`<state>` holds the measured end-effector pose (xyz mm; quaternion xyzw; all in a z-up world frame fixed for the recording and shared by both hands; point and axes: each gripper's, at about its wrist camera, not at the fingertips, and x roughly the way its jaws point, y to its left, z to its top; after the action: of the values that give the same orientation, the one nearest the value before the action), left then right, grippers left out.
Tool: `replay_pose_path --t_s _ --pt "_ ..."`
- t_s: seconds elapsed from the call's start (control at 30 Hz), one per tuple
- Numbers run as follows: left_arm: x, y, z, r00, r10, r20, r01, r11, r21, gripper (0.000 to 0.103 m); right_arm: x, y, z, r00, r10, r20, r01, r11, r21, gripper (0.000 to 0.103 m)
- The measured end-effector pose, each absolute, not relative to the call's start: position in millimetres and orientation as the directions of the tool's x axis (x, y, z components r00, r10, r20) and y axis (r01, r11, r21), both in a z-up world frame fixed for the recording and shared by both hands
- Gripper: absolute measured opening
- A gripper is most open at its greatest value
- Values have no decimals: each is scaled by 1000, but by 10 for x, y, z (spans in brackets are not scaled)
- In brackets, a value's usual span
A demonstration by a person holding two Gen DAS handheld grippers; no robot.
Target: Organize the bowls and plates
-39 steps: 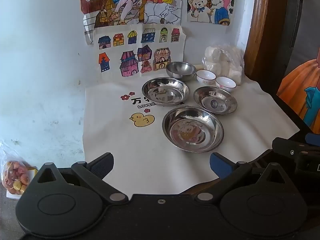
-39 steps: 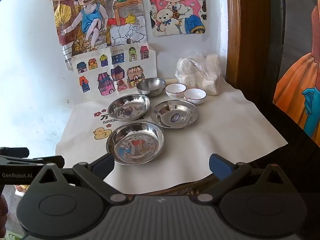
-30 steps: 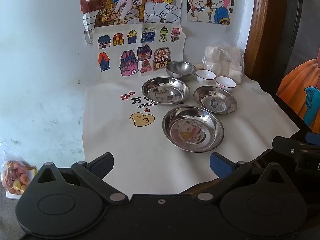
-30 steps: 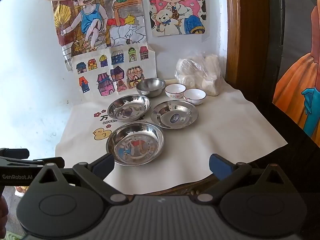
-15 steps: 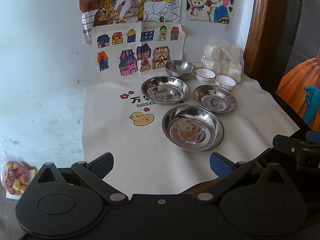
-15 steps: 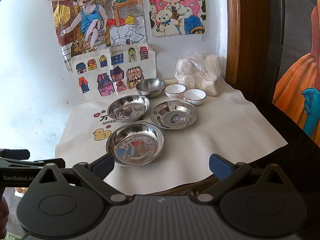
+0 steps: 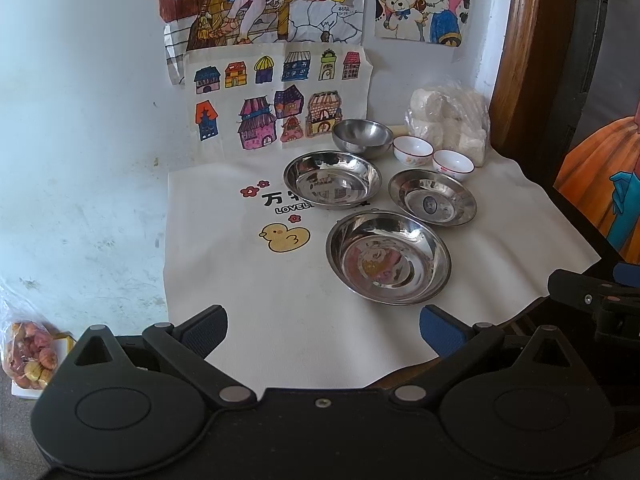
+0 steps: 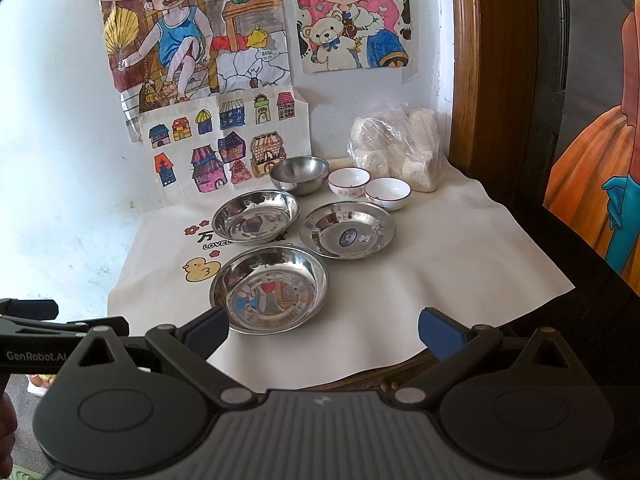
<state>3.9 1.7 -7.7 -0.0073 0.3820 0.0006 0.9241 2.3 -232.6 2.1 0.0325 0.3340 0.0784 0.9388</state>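
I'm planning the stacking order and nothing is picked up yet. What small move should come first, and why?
Probably ease the right gripper forward to the nearest steel plate: both grippers are open and empty, and that plate's rim lies just ahead of its left finger.

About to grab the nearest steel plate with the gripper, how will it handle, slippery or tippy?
The nearest steel plate looks polished and mirror-bright, so probably slippery in the jaws. Its thin sloped rim suggests it is light and stiff. Gripped at one edge, it may tilt, or slide on the cloth.

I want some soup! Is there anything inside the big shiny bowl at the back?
Empty. The steel bowl sits upright by the wall, and its inside shows only bare metal.
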Motion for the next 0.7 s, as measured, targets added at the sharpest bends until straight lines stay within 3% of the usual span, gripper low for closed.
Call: replay_pose_path --t_s 0.7 --pt "53 31 -96 707 -7 -707 -7 1000 -17 102 83 -2328 -5 762 168 -625 -125 986 112 103"
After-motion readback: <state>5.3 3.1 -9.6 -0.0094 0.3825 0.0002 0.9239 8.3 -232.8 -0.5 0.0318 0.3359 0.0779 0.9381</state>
